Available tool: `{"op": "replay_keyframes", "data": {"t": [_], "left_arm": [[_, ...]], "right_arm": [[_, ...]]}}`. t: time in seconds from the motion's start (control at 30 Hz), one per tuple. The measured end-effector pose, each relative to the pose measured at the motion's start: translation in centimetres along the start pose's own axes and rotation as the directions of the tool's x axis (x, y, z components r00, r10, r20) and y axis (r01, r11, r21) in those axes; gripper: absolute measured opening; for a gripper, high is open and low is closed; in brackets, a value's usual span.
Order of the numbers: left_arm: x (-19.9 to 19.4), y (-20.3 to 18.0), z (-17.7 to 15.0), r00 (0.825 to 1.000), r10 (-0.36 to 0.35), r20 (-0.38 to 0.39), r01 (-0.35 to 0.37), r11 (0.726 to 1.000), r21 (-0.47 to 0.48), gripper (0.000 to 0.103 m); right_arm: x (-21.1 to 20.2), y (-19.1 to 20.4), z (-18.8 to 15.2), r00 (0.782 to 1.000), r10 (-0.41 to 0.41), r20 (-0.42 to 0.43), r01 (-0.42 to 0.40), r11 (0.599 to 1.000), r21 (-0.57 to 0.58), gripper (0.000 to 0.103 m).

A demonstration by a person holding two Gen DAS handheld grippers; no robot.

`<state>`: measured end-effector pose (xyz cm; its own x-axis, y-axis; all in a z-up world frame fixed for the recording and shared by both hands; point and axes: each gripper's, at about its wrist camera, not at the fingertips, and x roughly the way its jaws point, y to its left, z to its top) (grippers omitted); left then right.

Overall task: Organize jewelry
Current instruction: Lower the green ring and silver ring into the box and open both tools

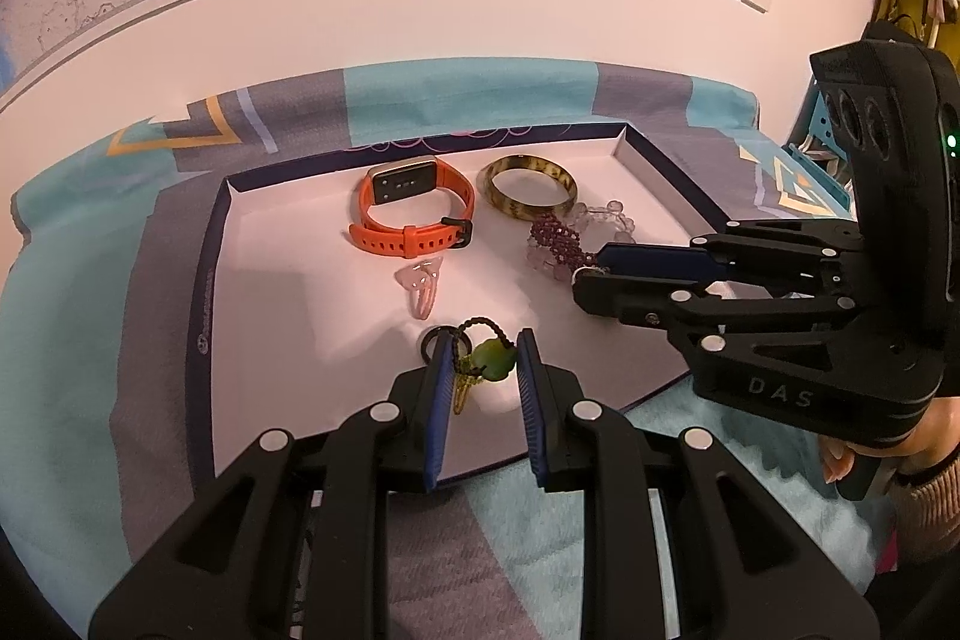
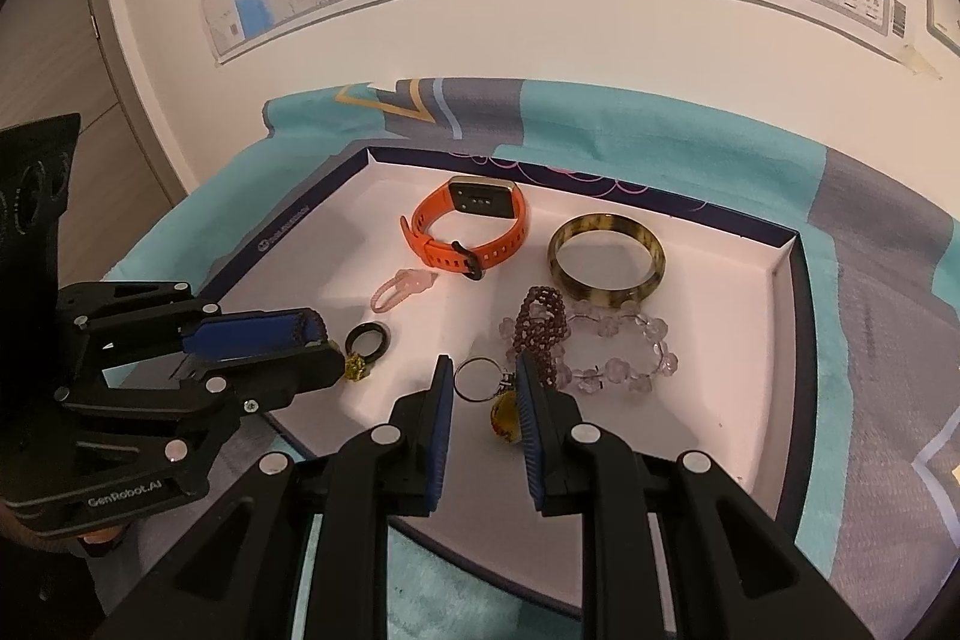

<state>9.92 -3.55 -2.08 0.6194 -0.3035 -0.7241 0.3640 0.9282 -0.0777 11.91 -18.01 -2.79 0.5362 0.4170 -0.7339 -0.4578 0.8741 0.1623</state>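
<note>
A white tray with a dark blue rim [image 1: 221, 244] [image 2: 793, 292] lies on a bed cover. My left gripper [image 1: 485, 341] [image 2: 329, 345] rests low at the tray's near edge. Its blue pads are shut on a green pendant [image 1: 495, 361] [image 2: 355, 369] that has a black ring [image 1: 431, 340] [image 2: 369, 340] on its cord. My right gripper [image 2: 483, 365] [image 1: 591, 269] is further right in the tray. It is shut on an amber pendant [image 2: 505, 415] joined to a silver ring [image 2: 477, 379]. Both pendants touch the tray floor.
Inside the tray lie an orange watch [image 1: 414, 214] [image 2: 465, 232], a mottled bangle [image 1: 528, 187] [image 2: 606, 262], a pink hair clip [image 1: 420, 286], a purple bead bracelet [image 2: 540, 325] and a clear bead bracelet [image 2: 624, 358]. A wall with a map stands behind.
</note>
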Motion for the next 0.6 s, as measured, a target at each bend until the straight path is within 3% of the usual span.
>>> {"op": "replay_keyframes", "data": {"t": [0.6], "left_arm": [[1.6, 0.5, 0.2, 0.999, 0.027, -0.025, -0.028, 0.999, -0.026, 0.023]], "right_arm": [[0.9, -0.5, 0.2, 1.0, -0.024, -0.008, 0.025, 0.999, 0.027, 0.021]]}}
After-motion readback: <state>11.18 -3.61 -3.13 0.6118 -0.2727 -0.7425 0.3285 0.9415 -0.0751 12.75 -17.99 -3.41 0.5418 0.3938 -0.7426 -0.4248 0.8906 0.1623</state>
